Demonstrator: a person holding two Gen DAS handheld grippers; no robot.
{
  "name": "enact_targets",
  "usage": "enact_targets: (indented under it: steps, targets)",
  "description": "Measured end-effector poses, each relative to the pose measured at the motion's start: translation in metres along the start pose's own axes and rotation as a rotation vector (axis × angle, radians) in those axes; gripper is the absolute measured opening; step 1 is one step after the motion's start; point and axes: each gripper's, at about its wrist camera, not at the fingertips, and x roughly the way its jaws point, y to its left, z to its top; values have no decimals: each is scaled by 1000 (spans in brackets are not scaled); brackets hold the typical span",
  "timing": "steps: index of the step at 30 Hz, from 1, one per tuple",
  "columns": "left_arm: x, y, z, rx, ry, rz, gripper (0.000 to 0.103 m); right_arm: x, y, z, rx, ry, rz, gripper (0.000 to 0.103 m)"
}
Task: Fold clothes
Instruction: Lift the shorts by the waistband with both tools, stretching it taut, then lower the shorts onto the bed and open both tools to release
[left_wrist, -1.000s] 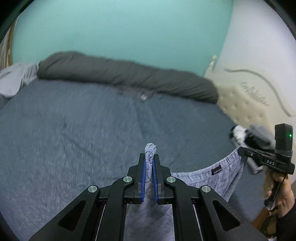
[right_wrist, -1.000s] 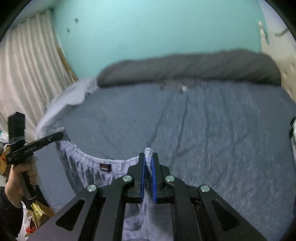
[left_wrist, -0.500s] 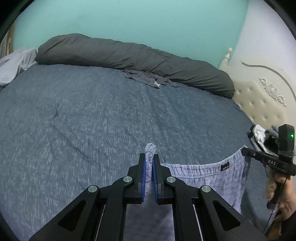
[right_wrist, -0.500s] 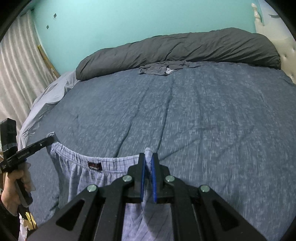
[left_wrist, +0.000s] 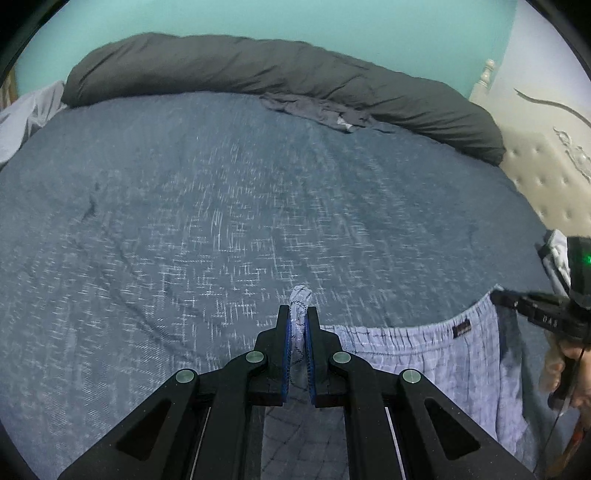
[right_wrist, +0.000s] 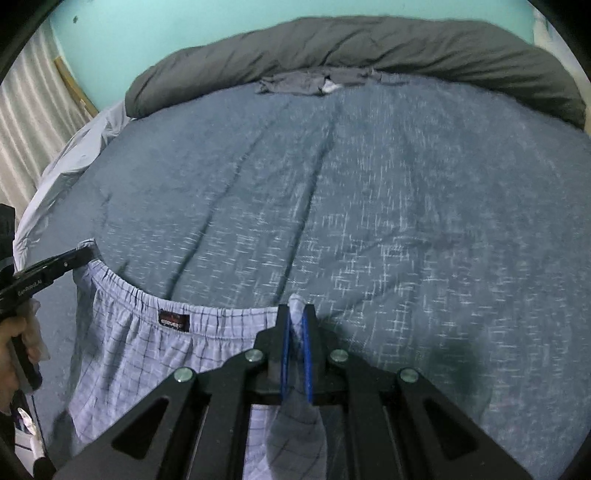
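A pair of light blue checked shorts (left_wrist: 436, 354) (right_wrist: 147, 343) with an elastic waistband hangs stretched between my two grippers, just above the near edge of the blue-grey bed (left_wrist: 221, 206) (right_wrist: 388, 203). My left gripper (left_wrist: 297, 314) is shut on one corner of the waistband, a tuft of cloth poking out past its tips. My right gripper (right_wrist: 297, 312) is shut on the other corner. Each gripper shows in the other's view, at the far right (left_wrist: 496, 295) and the far left (right_wrist: 86, 253), with a hand on its grip. A dark label (right_wrist: 173, 318) sits on the waistband.
A long dark grey rolled duvet (left_wrist: 295, 74) (right_wrist: 369, 44) lies along the far edge of the bed by the teal wall. A crumpled grey garment (left_wrist: 321, 110) (right_wrist: 310, 81) lies in front of it. A padded cream headboard (left_wrist: 535, 173) stands at the right, a curtain (right_wrist: 26, 110) at the left.
Both grippers have come down and forward toward the bed, tilting further downward, with the shorts still stretched between them. The bed surface now fills more of both views.
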Motion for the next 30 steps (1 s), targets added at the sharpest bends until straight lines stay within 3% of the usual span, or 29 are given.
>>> enact_targets:
  steps: [6,9,10,15,19,25,30]
  targets:
    - [25,5,-4,-39,59,-13,13,24,-27,-7,114,32,53,12]
    - [14,15,-6,-74,34,-11,40,10,-38,-14,156,-2,41,37]
    - [8,19,-8,-87,23,-14,43,1,-42,-18,176,-20,48,39]
    - [-32,26,-35,-112,-24,-26,43,-44,-52,-49,291,-98,87,39]
    - [-56,24,-70,-137,-35,-7,43,-70,-39,-96,384,-121,143,39]
    - [-77,17,-113,-159,-34,17,43,-78,-7,-125,313,-58,96,39]
    - [-82,11,-123,-144,-41,19,43,-77,20,-137,190,-24,35,39]
